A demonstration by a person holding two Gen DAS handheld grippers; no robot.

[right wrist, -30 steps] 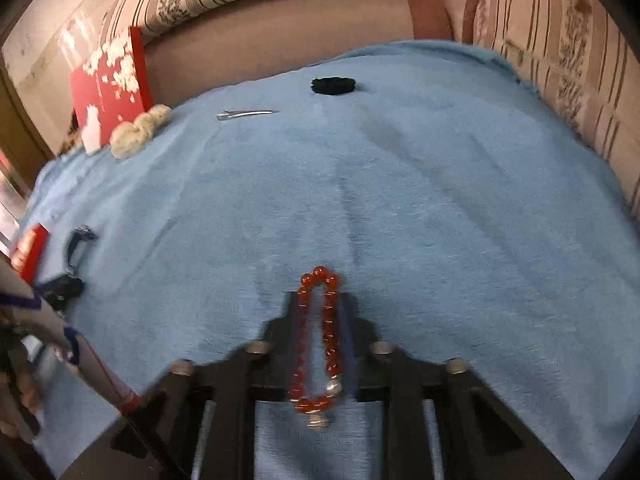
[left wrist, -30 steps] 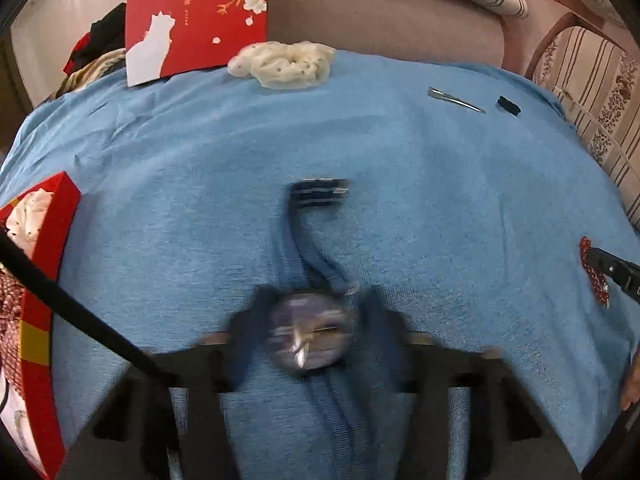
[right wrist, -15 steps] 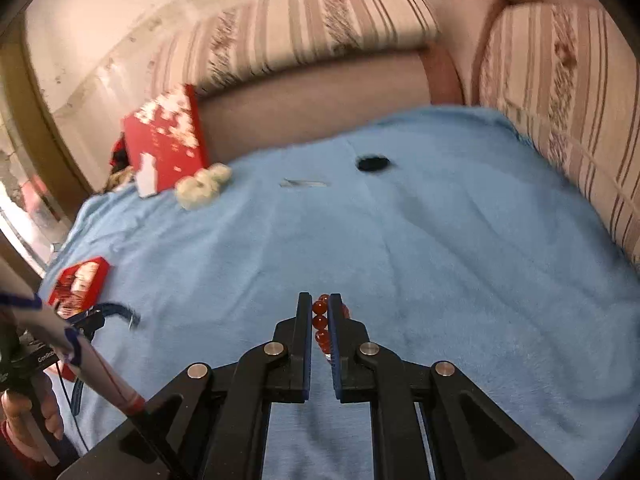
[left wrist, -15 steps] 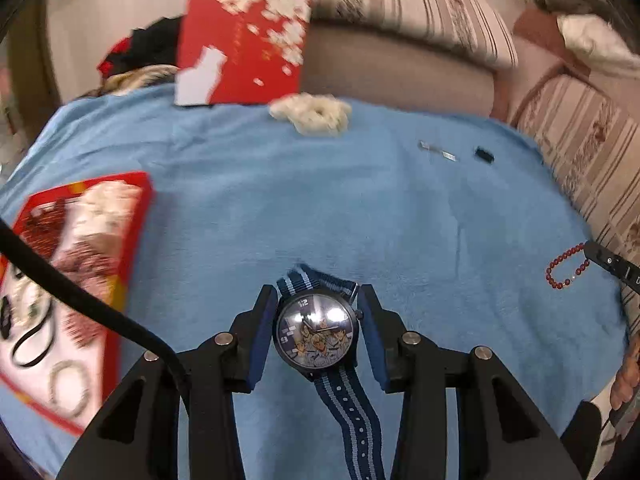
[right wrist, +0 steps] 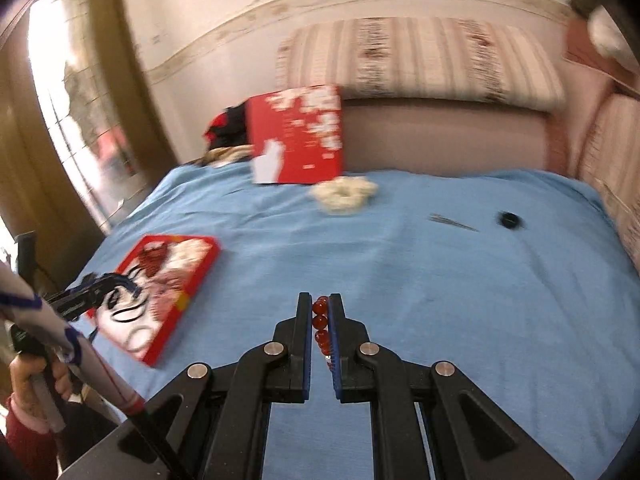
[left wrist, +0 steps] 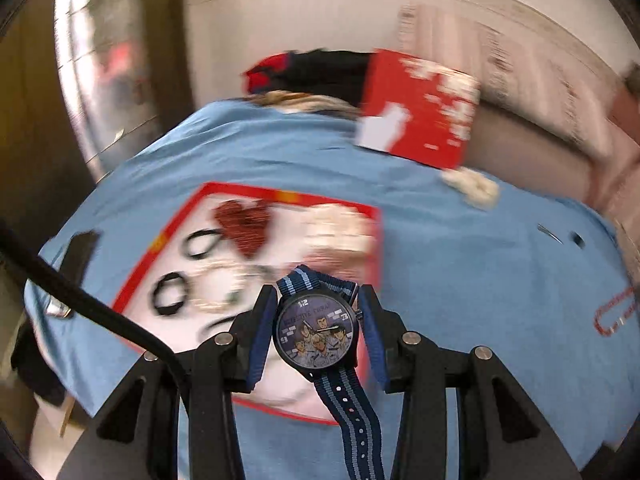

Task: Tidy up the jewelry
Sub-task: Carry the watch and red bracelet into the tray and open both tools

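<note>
My left gripper [left wrist: 316, 304] is shut on a blue-strapped watch [left wrist: 316, 336] with a cartoon dial, held in the air over the open red jewelry box [left wrist: 168, 232]. The box holds bangles, a red heart piece and white items. My right gripper [right wrist: 320, 308] is shut on a red bead bracelet [right wrist: 320, 324], lifted above the blue blanket [right wrist: 440, 280]. The box [right wrist: 192, 280] lies to its left, with the left gripper [right wrist: 104, 284] over it. The bracelet also shows at the right edge of the left wrist view [left wrist: 612, 316].
A red box lid [right wrist: 300, 136] leans on the sofa back. A white scrunchie [right wrist: 344, 194], a metal hair clip [right wrist: 452, 222] and a small black item [right wrist: 508, 219] lie on the far blanket. Striped cushions border the far and right sides.
My left gripper lifted the watch and swung left over the jewelry box. My right gripper closed on the red bracelet, lifted it off the blanket and turned toward the box.
</note>
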